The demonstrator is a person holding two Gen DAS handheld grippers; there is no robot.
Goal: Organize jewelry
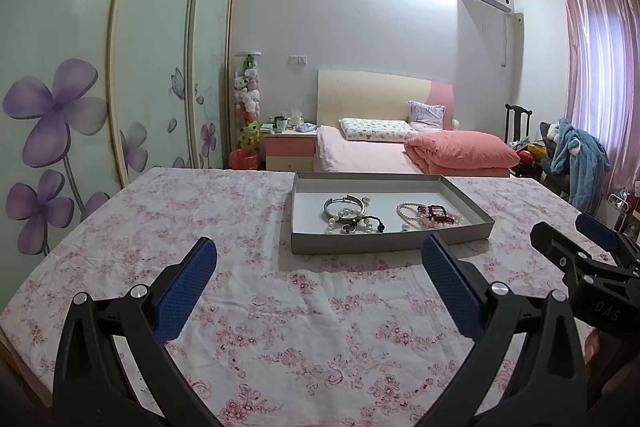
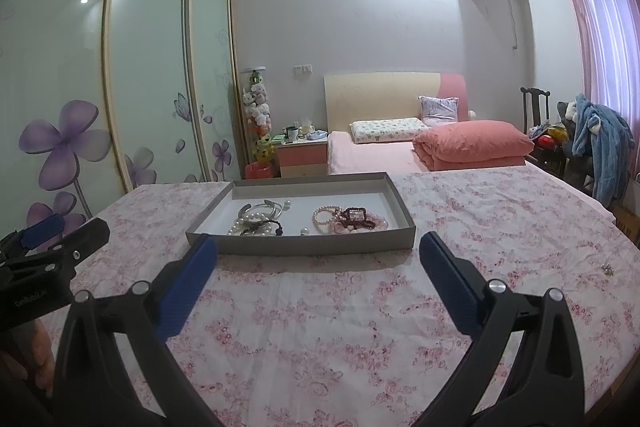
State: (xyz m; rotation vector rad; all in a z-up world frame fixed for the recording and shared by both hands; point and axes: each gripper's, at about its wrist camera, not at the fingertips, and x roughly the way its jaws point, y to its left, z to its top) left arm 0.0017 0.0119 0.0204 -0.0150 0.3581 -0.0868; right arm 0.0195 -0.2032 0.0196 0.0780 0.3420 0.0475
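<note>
Both grippers I hold spread wide and empty above the floral tablecloth (image 1: 224,211): left gripper (image 1: 320,259), right gripper (image 2: 318,255). One grey tray (image 1: 390,241) lies just ahead, well in from the cloth's edges, with bare cloth all round it. Inside I count two clusters: pearl and silver bracelets (image 1: 346,215) left, pink and dark red bead bracelets (image 1: 428,215) right. One small trinket (image 2: 607,269) lies apart.
</note>
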